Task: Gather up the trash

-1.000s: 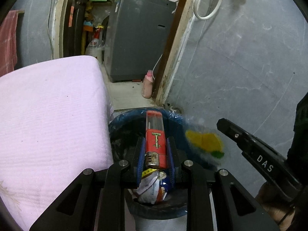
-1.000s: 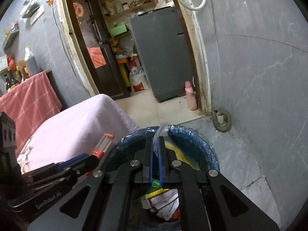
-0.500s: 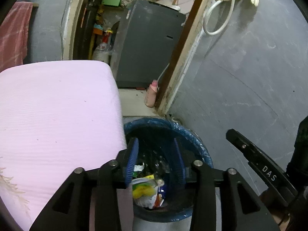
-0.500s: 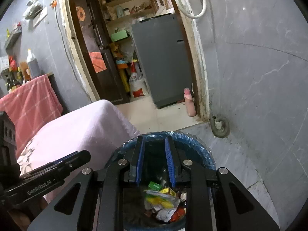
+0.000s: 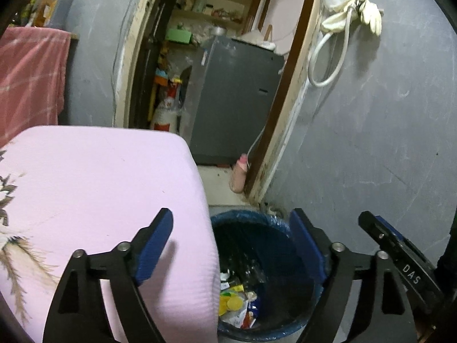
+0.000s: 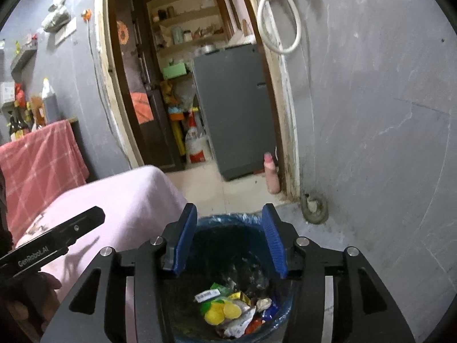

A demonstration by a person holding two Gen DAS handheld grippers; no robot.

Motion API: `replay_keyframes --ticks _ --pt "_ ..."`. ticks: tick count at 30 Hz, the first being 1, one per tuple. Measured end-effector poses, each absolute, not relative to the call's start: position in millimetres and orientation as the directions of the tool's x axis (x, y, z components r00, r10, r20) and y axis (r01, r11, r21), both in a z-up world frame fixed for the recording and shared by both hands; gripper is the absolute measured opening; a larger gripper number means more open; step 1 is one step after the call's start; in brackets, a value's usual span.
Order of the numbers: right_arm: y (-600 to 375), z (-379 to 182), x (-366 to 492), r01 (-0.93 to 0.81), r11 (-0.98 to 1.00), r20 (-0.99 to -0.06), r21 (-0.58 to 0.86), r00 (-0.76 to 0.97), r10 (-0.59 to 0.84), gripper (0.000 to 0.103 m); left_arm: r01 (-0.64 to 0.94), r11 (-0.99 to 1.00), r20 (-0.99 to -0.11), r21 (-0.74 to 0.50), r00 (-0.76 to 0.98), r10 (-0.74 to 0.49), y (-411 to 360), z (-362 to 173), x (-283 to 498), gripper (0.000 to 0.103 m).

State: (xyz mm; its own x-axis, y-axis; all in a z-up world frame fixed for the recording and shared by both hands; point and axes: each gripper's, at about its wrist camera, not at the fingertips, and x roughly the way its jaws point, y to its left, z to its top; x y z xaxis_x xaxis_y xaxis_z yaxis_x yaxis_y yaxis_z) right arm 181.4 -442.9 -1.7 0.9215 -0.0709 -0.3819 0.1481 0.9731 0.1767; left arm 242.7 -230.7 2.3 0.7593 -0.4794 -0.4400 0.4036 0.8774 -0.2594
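Observation:
A dustbin point(image 5: 257, 218) lined with blue plastic stands on the floor between the bed and the wall. Crumpled wrappers point(image 5: 237, 305), yellow, white and red, lie at its bottom. My left gripper point(image 5: 230, 223) hangs over the near rim, straddling the bed corner and the bin. Its jaws are opening wide, with nothing between them. In the right wrist view my right gripper point(image 6: 229, 217) is above the same bin point(image 6: 217, 220) and the wrappers point(image 6: 231, 311). Its jaws are opening too and hold nothing. Each view shows a finger of the other gripper at its edge.
A bed with a pink cover point(image 5: 100, 200) presses against the bin's left side. The grey wall point(image 5: 371, 143) runs close on the right, with a floor drain point(image 6: 314, 208) at its foot. Beyond lies a doorway with a grey fridge point(image 5: 234, 100) and a pink bottle point(image 5: 240, 174).
The left gripper let go of a red pack and the right a yellow wrapper; both fell into the bin. Both jaws opened, and both grippers rose and tilted up.

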Motion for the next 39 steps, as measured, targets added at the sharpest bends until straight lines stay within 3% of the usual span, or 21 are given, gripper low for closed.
replay_keyframes --ticks 2,5,7,9,17,32,39 --pt "-438 6 175 0.145 0.977 -0.351 0.156 0.933 -0.083 0.047 0.392 0.885 -0.429 -0.251 0.774 -0.465 -225 6 237 0.089" --pt "-433 14 165 0.143 0.977 -0.315 0.158 0.945 -0.088 0.059 0.384 0.892 -0.400 -0.240 0.798 -0.451 -216 14 227 0.095" --pt "-429 18 159 0.143 0.977 -0.297 0.160 0.950 -0.091 0.073 0.374 0.899 -0.379 -0.226 0.817 -0.435 -210 21 222 0.098" --pt "-427 20 154 0.153 0.974 -0.286 0.169 0.953 -0.100 0.078 0.361 0.904 -0.361 -0.228 0.831 -0.423 -203 26 218 0.101" --pt "-415 34 130 0.169 0.970 -0.215 0.172 0.968 -0.131 0.103 0.331 0.915 -0.326 -0.229 0.860 -0.393 -178 41 199 0.101" --pt "-381 48 76 0.170 0.977 -0.161 0.132 0.976 -0.149 0.103 0.355 0.917 -0.285 -0.182 0.873 -0.395 -142 58 149 0.101" --pt "-356 49 50 0.158 0.978 -0.195 0.138 0.972 -0.129 0.103 0.346 0.923 -0.277 -0.170 0.882 -0.381 -120 51 117 0.101"
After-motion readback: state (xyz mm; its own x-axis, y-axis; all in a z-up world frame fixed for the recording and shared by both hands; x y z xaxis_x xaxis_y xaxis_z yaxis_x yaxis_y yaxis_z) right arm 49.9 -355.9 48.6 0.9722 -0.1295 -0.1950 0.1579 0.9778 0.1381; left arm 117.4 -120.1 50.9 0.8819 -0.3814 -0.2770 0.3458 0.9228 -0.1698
